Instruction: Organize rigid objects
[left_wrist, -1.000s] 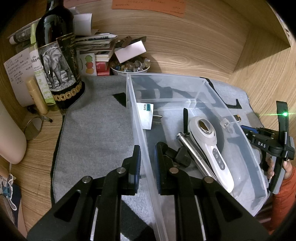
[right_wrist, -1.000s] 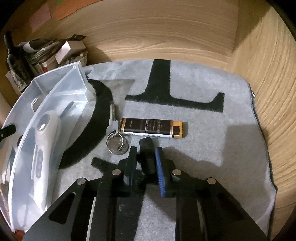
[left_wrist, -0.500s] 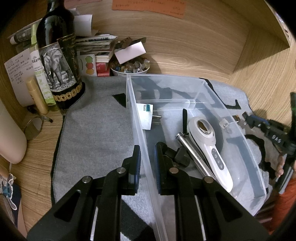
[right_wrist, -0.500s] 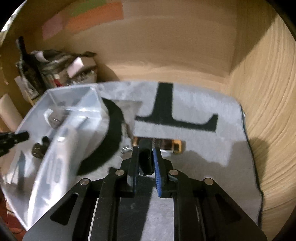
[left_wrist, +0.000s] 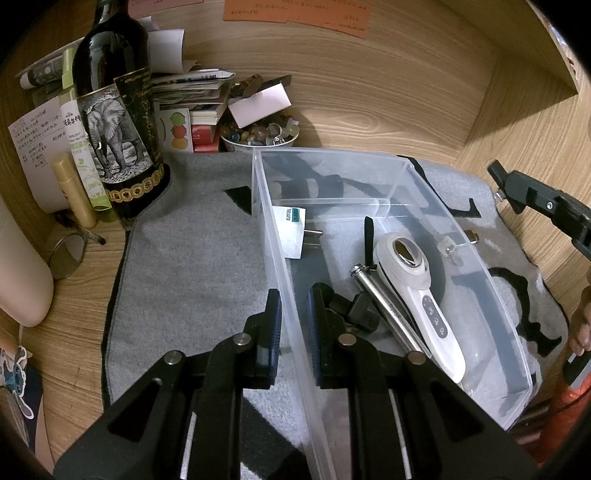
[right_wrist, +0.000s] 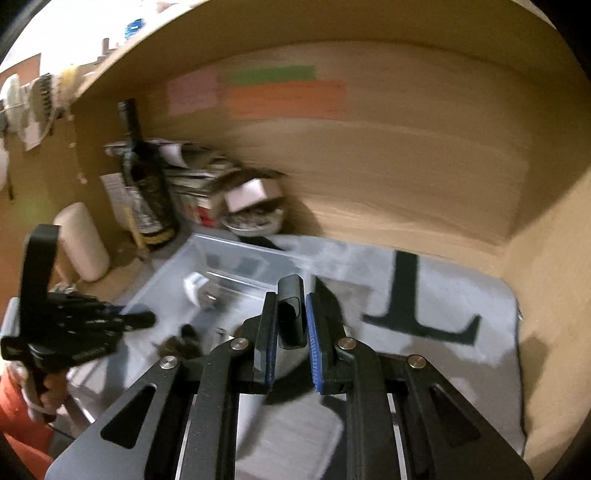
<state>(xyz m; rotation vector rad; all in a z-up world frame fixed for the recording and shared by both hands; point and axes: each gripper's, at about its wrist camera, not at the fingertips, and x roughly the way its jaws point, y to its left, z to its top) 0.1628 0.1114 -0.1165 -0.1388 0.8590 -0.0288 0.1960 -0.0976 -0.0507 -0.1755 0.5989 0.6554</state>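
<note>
Right gripper (right_wrist: 290, 325) lifted off mat (right_wrist: 461, 295), swung over clear bin (right_wrist: 192, 254), clamped on small black object (right_wrist: 291, 314). Left gripper (left_wrist: 293, 317) unmoved, pinching bin wall.

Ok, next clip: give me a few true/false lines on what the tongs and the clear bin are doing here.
1. The left tongs straddle the near wall of the clear bin. True.
2. The right tongs are empty. False: they grip a small dark object.
3. The white handheld device lies on the mat outside the bin. False: it lies inside.
4. A white plug lies inside the bin. True.
5. The wine bottle lies on its side. False: it stands upright.
</note>
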